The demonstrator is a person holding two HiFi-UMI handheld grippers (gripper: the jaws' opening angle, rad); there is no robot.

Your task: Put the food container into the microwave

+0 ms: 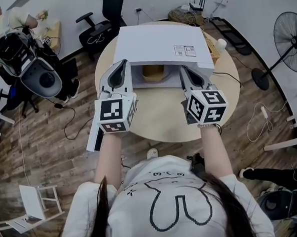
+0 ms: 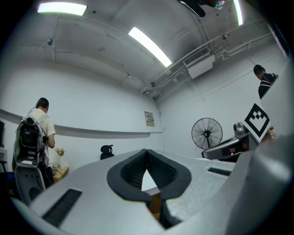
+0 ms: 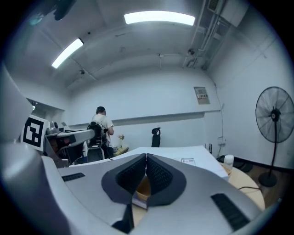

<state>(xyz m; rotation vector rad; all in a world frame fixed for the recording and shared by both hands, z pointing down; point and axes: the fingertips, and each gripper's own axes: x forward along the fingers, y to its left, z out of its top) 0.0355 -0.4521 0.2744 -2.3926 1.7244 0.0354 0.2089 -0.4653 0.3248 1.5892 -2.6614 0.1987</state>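
A white microwave (image 1: pixel 159 42) stands on the round table (image 1: pixel 159 127), its front cavity open toward me. Inside the cavity sits a yellowish food container (image 1: pixel 153 72). The white door (image 1: pixel 94 139) swings out at the left, partly under my left gripper. My left gripper (image 1: pixel 121 63) is shut, empty, with its tips at the cavity's left edge. My right gripper (image 1: pixel 183 68) is also shut and empty, at the cavity's right side. In the left gripper view the shut tips (image 2: pixel 146 151) show a bit of the container (image 2: pixel 155 204) below. The right gripper view shows shut tips (image 3: pixel 146 156) above the container (image 3: pixel 141 187).
A white bottle (image 1: pixel 220 44) and a woven basket (image 1: pixel 212 50) stand at the table's right rear. A floor fan (image 1: pixel 290 35) is on the right, an office chair (image 1: pixel 95 31) behind the table, and a person (image 1: pixel 12 18) at the far left. Cables lie on the floor.
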